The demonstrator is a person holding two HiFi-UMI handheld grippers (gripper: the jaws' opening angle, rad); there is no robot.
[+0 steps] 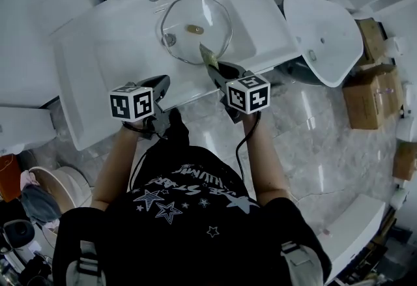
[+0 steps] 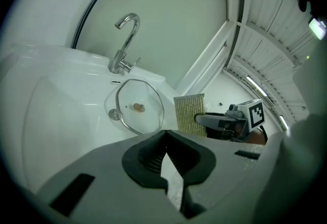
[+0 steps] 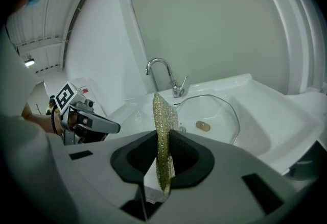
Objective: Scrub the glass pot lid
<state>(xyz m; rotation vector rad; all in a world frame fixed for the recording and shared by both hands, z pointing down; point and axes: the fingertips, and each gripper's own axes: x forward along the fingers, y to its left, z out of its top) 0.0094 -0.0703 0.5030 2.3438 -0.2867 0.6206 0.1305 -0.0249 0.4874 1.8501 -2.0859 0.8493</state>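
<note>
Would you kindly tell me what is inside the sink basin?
The glass pot lid lies in the sink, its brown knob showing and the drain at its edge. The right gripper's sponge hides its near rim.

L hand-held gripper [image 2: 164, 140] shut, empty; R hand-held gripper [image 3: 162, 139] clamped on sponge [image 3: 163, 116]; both side by side.

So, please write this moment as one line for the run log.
left gripper: shut, empty | right gripper: shut on scrub pad | glass lid: lying in sink | phase: pad not yet on lid
</note>
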